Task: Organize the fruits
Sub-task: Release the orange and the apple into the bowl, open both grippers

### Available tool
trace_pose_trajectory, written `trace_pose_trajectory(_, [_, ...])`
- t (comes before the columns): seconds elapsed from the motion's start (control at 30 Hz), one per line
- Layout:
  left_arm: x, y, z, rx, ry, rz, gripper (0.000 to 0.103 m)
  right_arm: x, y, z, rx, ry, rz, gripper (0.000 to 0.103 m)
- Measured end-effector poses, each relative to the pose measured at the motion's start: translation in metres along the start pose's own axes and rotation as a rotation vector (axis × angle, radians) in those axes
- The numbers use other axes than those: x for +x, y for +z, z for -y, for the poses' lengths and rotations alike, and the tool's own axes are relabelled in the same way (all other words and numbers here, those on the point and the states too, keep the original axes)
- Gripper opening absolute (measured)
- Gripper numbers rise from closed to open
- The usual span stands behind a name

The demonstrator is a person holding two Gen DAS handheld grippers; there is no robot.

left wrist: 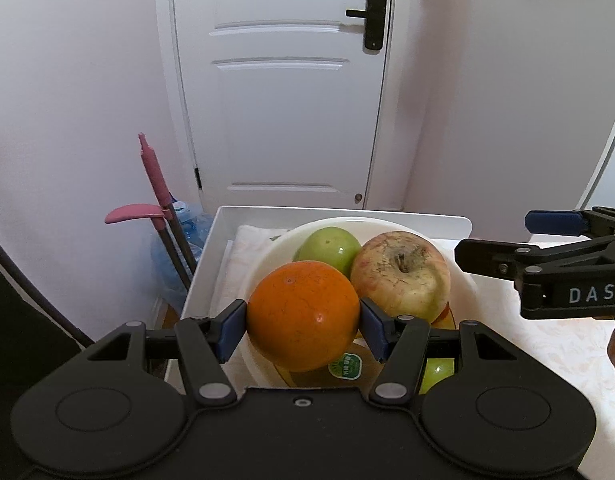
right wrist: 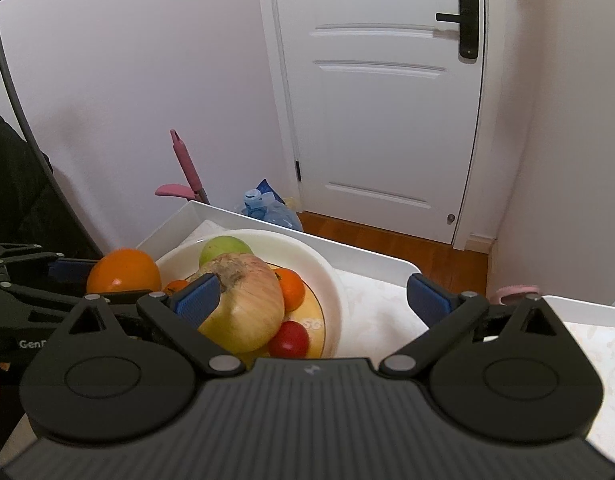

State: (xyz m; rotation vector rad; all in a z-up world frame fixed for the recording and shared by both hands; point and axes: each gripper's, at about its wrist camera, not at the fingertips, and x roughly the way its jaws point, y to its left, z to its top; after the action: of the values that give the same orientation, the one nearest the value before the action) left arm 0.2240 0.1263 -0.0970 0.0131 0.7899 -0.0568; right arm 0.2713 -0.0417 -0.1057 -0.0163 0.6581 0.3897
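Observation:
My left gripper is shut on a large orange and holds it just above the near left side of a white bowl. In the bowl lie a green apple and a big yellow-red apple. In the right wrist view the bowl also holds a small orange and a red tomato; the held orange is at its left rim. My right gripper is open and empty, above the bowl's right side; it also shows in the left wrist view.
The bowl stands on a cloth in a white tray on a patterned tabletop. Beyond the tray are pink-handled tools, a blue water jug, a white door and wooden floor.

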Motion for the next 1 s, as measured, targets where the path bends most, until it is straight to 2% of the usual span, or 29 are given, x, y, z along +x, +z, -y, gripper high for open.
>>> trace_pose_trajectory(0.47, [0.015, -0.004, 0.0, 0.022, -0.02, -0.006, 0.066, 0.004, -0.002, 0.0, 0.011, -0.001, -0.008, 0.103])
trace_pose_trajectory(0.5, [0.014, -0.004, 0.0, 0.025, -0.022, 0.0, 0.072, 0.004, -0.002, 0.0, 0.01, 0.0, -0.009, 0.103])
trace_pose_trajectory(0.53, [0.012, -0.004, 0.0, 0.029, -0.027, 0.019, 0.085, 0.005, -0.002, 0.0, 0.01, 0.0, -0.01, 0.103])
trace_pose_trajectory(0.6, [0.006, -0.003, 0.002, 0.046, -0.018, 0.059, 0.095, 0.005, -0.002, 0.001, 0.022, 0.007, -0.007, 0.103])
trace_pose_trajectory(1.0, [0.003, -0.003, -0.004, 0.043, -0.024, 0.059, 0.095, 0.005, -0.002, 0.001, 0.019, 0.004, -0.008, 0.103])
